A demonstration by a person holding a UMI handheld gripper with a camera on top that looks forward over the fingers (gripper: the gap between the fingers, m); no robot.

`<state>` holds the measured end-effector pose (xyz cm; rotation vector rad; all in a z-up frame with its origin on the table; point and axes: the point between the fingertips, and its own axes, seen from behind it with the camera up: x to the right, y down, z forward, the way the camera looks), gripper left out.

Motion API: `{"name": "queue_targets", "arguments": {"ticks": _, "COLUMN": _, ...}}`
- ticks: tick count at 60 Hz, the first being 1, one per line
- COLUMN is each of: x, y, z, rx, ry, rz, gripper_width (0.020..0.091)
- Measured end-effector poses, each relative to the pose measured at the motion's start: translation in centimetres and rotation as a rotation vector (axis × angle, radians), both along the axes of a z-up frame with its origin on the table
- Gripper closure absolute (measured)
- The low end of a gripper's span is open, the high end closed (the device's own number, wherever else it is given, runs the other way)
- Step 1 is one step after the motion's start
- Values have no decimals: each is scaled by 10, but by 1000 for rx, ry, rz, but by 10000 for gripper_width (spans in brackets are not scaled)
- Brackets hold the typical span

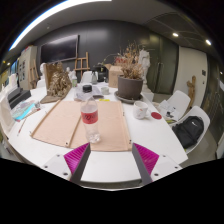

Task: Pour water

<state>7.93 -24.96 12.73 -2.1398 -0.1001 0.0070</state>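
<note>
A hand-held gripper [112, 157] hovers over the near edge of a white tabletop [150, 135], its pink-padded fingers [76, 156] spread wide apart and holding nothing. Just beyond them, on a tan mat [60, 122], stands a clear water bottle [90, 111] with a red label and white cap, upright and untouched. Farther off to the right sits a white cup [141, 110], with a potted dried plant [130, 82] beyond it at the tabletop's far side.
</note>
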Motion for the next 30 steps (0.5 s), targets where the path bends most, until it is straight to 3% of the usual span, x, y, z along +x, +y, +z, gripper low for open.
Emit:
{"name": "queue_targets", "arguments": {"ticks": 22, "x": -83, "y": 130, "z": -42, "rx": 124, "ry": 82, "rz": -55, "gripper_width": 254}}
{"name": "queue_targets", "arguments": {"ticks": 26, "x": -89, "y": 148, "z": -51, "rx": 145, "ry": 78, "rz": -58, "gripper_width": 310}}
{"name": "queue_targets", "arguments": {"ticks": 30, "x": -92, "y": 160, "z": -53, "rx": 172, "ry": 71, "rz": -68, "gripper_width": 450}}
